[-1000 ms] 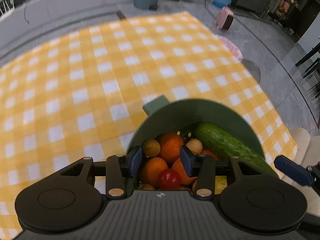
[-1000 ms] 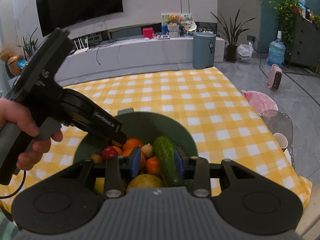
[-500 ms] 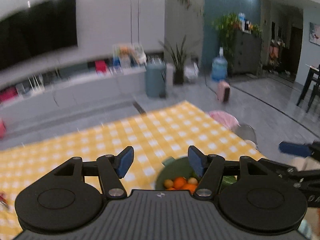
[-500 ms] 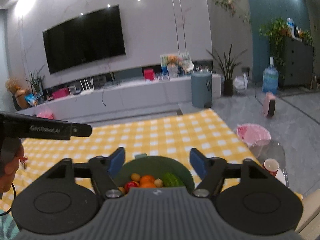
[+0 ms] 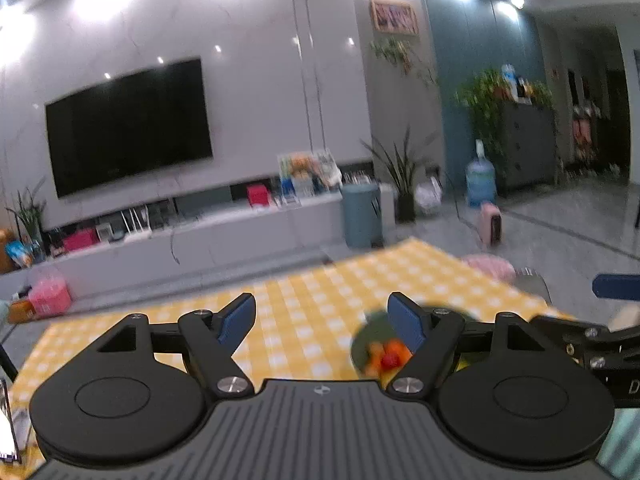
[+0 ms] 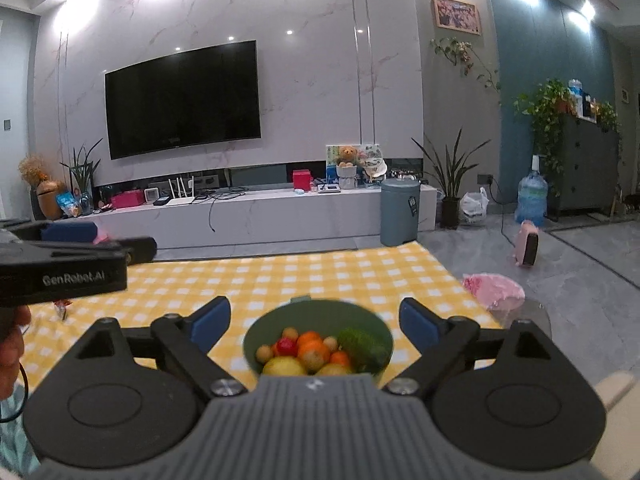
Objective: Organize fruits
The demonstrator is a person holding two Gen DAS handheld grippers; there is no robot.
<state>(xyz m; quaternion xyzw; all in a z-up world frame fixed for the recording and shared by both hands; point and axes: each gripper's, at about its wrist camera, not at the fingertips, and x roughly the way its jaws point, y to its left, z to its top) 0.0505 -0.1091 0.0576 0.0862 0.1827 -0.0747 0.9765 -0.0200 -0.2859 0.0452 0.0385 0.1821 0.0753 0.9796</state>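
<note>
Both grippers up off table, level, nothing held. Left gripper (image 5: 322, 316) fingers wide; right gripper (image 6: 316, 320) fingers wide. Green bowl (image 6: 376, 330) near table's (image 6: 248, 284) near edge, piled with oranges, cucumber (image 6: 360, 346), red fruit. Looks like pause between picks; next: dip, choose 1 top fruit.

A: Where does the bowl (image 6: 318, 320) sit?
B: On the table (image 6: 360, 276), near its front edge, between the fingers of the right gripper (image 6: 316, 322).
A: Contents?
B: Cucumber (image 6: 360, 346) lies at the right inside; the fruits (image 6: 304, 354) are piled to its left.
A: And the left gripper (image 5: 322, 316)?
B: Left of the bowl, over the table. TV (image 6: 182, 98) hangs on the wall behind.
</note>
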